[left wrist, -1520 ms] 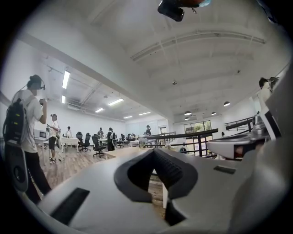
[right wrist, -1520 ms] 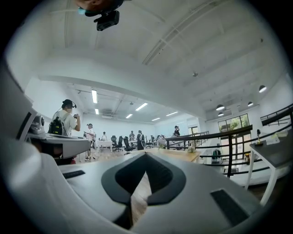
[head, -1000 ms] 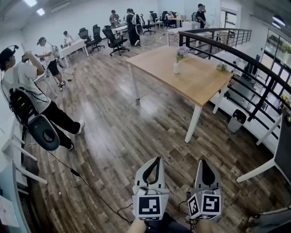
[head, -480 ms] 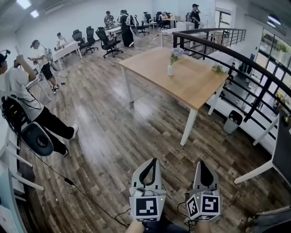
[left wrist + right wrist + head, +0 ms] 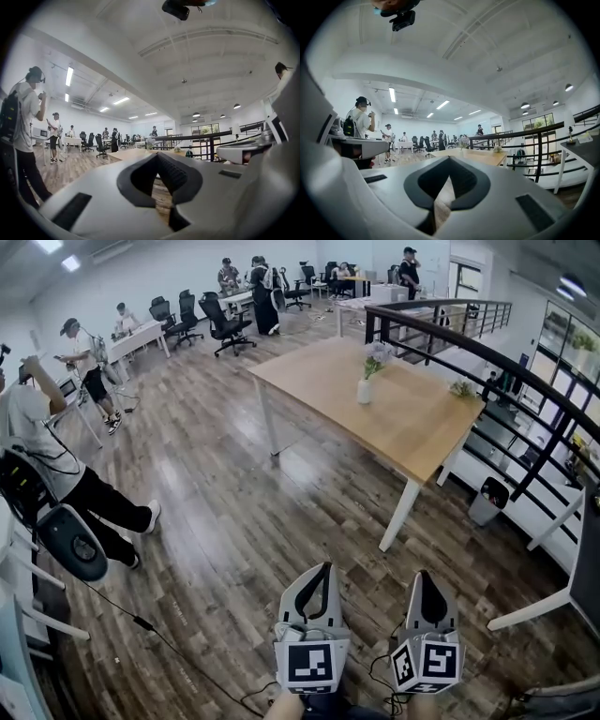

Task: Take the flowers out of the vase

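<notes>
A small white vase [image 5: 364, 392] with pale flowers [image 5: 374, 361] stands on the wooden table [image 5: 412, 427], far ahead of me across the wood floor. My left gripper [image 5: 324, 569] and right gripper [image 5: 425, 576] are held side by side at the bottom of the head view, pointing level toward the table and well short of it. Both are shut with nothing between the jaws. In the left gripper view the jaw tips [image 5: 157, 155] meet, and the flowers [image 5: 149, 140] show tiny above them. The right gripper [image 5: 449, 159] view shows the table [image 5: 487, 157] in the distance.
A second small plant [image 5: 461, 387] sits near the table's far right edge. A black railing [image 5: 525, 390] runs behind and right of the table, with a bin [image 5: 487, 500] below. A person [image 5: 47, 474] stands at left; a cable [image 5: 178, 648] lies on the floor. Office chairs [image 5: 225, 324] stand far back.
The table and vase have drawn slightly nearer in the head view, and the person at left has slid toward the frame's edge. Both grippers keep the same shut pose.
</notes>
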Motion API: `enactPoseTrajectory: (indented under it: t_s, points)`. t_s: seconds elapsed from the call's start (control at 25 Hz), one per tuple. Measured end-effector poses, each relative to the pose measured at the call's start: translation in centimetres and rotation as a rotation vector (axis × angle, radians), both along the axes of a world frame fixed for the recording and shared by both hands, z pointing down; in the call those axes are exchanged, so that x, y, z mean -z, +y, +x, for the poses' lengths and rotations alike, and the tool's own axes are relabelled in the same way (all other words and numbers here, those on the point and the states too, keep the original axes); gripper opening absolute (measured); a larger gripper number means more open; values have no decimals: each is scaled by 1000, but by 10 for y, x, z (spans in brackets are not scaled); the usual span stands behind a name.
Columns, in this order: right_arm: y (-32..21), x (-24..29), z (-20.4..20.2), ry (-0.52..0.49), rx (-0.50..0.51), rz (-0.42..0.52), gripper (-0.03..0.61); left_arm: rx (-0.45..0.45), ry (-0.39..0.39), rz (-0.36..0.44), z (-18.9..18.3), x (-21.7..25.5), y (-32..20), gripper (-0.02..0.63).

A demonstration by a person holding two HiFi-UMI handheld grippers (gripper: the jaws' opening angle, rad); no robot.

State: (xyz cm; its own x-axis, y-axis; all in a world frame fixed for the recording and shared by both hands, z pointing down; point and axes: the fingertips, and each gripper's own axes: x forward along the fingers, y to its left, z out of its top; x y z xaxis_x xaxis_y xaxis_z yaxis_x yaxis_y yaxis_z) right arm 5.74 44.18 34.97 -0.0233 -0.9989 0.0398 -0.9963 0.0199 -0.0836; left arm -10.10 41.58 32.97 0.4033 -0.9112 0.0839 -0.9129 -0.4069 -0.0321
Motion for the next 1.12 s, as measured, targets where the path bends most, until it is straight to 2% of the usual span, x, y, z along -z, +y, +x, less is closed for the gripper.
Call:
enactPoseTrajectory:
  t_s: [0.28, 0.56, 0.72, 1.12]
  points:
    - [-53, 3, -13, -3, -7, -3, 2, -8, -3, 37, -13, 5, -55, 37]
    - [-101, 2, -23, 0, -4, -7, 2, -13, 4, 0, -21, 2, -101, 37]
    - [-122, 4, -29, 1, -3, -3, 2, -16, 8, 16, -26, 2, -122, 37]
    - [-154, -4, -35, 16, 2, -26, 2, -14, 16, -25, -28, -10, -154, 37]
